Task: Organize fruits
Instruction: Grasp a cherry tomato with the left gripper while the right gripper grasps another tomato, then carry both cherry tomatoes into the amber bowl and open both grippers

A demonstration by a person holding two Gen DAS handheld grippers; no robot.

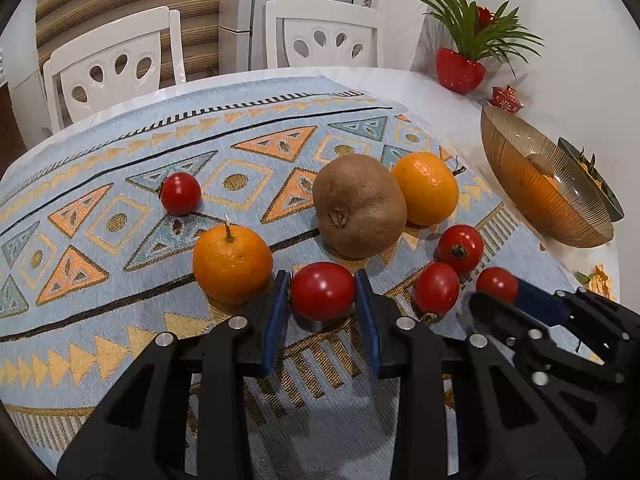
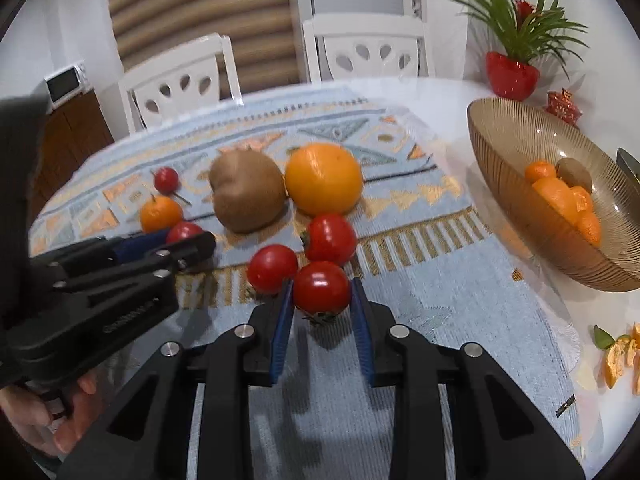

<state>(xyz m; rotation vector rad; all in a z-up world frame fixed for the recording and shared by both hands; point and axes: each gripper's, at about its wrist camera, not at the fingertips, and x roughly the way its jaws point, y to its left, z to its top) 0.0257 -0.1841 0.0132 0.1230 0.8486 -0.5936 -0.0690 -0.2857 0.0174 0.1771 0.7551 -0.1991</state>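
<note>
Both jaws sit narrow round a tomato each: left gripper (image 1: 322, 300) brackets one tomato (image 1: 322, 290) beside a mandarin (image 1: 232, 264), right gripper (image 2: 322, 308) brackets another (image 2: 321, 287); pads look touching, firm grip unclear. Probably lifting both w/ one trip to the glass bowl (image 2: 504, 128), right of the cloth (image 1: 120, 184), already holding citrus & kiwi.
</note>
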